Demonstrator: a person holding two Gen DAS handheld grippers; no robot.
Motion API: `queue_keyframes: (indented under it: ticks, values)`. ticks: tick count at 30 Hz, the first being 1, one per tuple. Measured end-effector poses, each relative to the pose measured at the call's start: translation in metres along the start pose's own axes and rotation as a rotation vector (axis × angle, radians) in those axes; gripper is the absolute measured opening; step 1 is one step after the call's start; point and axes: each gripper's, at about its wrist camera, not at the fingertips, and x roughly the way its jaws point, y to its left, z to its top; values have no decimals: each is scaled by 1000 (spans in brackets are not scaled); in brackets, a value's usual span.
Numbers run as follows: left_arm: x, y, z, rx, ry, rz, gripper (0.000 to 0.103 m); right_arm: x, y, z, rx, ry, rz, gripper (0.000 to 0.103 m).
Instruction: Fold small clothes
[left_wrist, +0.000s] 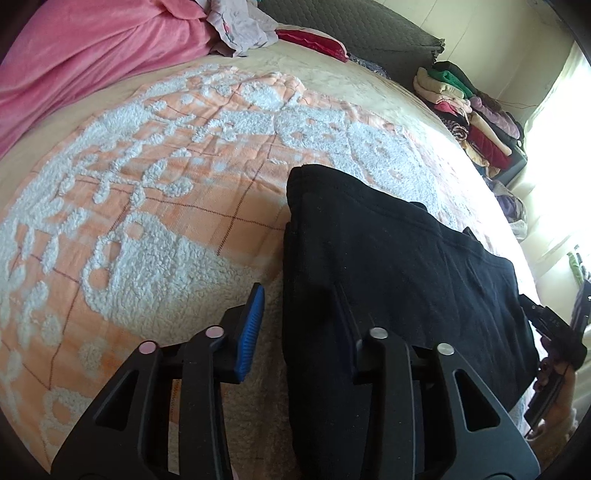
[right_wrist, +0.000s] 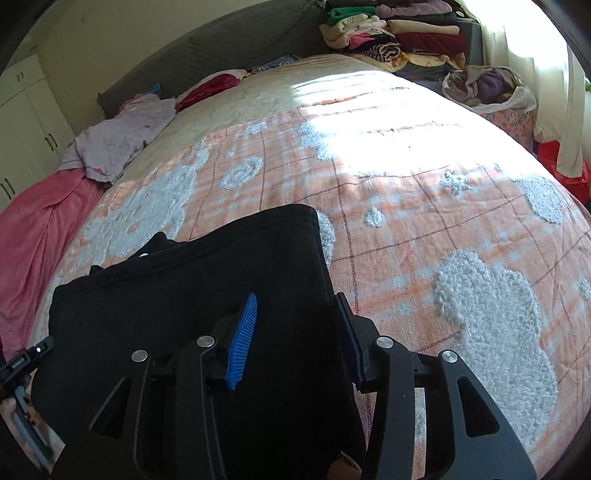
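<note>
A black garment (left_wrist: 399, 266) lies folded flat on the orange and white bedspread (left_wrist: 155, 192). My left gripper (left_wrist: 299, 314) is open over the garment's left edge, its left blue pad (left_wrist: 253, 328) above the bedspread and its right finger above the cloth. In the right wrist view the same black garment (right_wrist: 207, 280) lies under my right gripper (right_wrist: 295, 325), which is open and straddles the garment's right edge, with the blue pad (right_wrist: 242, 339) over the cloth. Neither gripper holds anything.
A pink blanket (left_wrist: 85, 55) and a crumpled lilac garment (right_wrist: 118, 140) lie at the head of the bed. A stack of folded clothes (right_wrist: 399, 33) and a bag of laundry (right_wrist: 487, 88) stand beyond the bed by the window. The grey headboard (right_wrist: 207, 48) is behind.
</note>
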Motion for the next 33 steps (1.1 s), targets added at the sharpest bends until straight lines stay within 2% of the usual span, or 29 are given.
queue_keyframes:
  ticks: [2, 4, 6, 7, 8, 10, 11, 16, 19, 23, 26, 28, 33]
  values:
    - [0, 0, 0, -1, 1, -5, 24, 0, -6, 1, 32, -6, 13, 54]
    - [0, -1, -1, 1, 5, -16, 14, 1, -12, 2, 54, -4, 15, 55]
    - [-1, -4, -2, 14, 5, -17, 10, 4, -15, 1, 63, 4, 31, 55]
    - [-1, -7, -2, 28, 2, -8, 8, 5, -14, 1, 58, 7, 38, 50]
    - [-1, -8, -2, 34, -1, -7, 6, 4, -13, 1, 49, 8, 56, 32]
    - [-6, -8, -2, 31, -15, -16, 4, -2, -5, 2, 19, -15, 68, 11]
    - [-10, -7, -1, 26, -27, -24, 3, -7, 1, 2, -10, -32, 50, 9]
    - [-29, -4, 3, 19, -103, -53, 3, -33, 19, 11, -99, -143, 40, 7]
    - [-32, -4, 5, 30, -121, -26, 3, -37, 21, 18, -117, -176, 34, 7]
    - [-27, -5, 4, 46, -108, 24, 3, -11, 14, 17, -110, -109, -34, 7]
    - [-13, -4, 0, 64, -49, 68, 3, 13, 11, 7, -120, -43, -100, 8]
    - [-8, -5, -2, 76, -29, 83, 3, 16, 12, 3, -117, -42, -115, 9]
    - [-10, -11, -6, 112, -36, 120, 4, 10, 16, -1, -142, -51, -179, 25]
